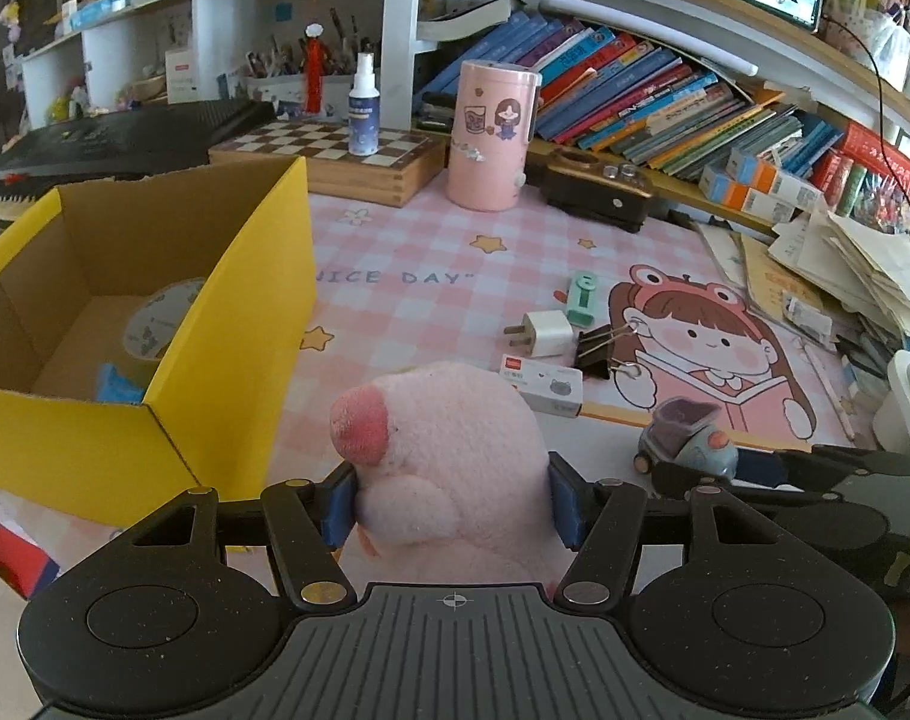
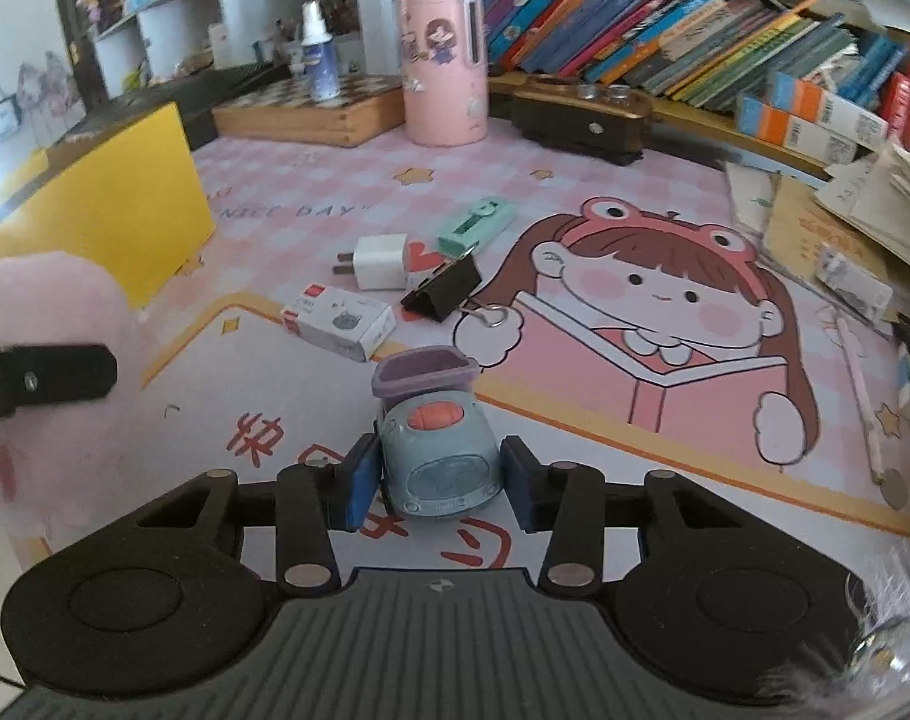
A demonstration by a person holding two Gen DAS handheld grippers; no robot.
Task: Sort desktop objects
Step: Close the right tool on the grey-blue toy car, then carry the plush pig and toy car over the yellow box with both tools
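Note:
My left gripper [image 1: 452,501] is shut on a pink plush toy [image 1: 449,462], held just right of the open yellow box [image 1: 227,396]. The box holds a tape roll [image 1: 155,318] and a blue item [image 1: 116,384]. My right gripper [image 2: 440,480] stands open around a small blue toy car [image 2: 437,450] on the pink desk mat; the left pad touches it, the right pad stands a little apart. On the mat lie a white charger [image 2: 377,261], a black binder clip [image 2: 446,294], a green item [image 2: 475,219] and a small white box [image 2: 338,321].
A pink cylinder holder [image 2: 443,66], a chessboard box [image 2: 311,108] with a spray bottle [image 2: 317,54], and a dark pencil sharpener [image 2: 580,114] stand at the back. Leaning books [image 2: 664,18] fill the shelf. Paper piles [image 2: 862,204] crowd the right side.

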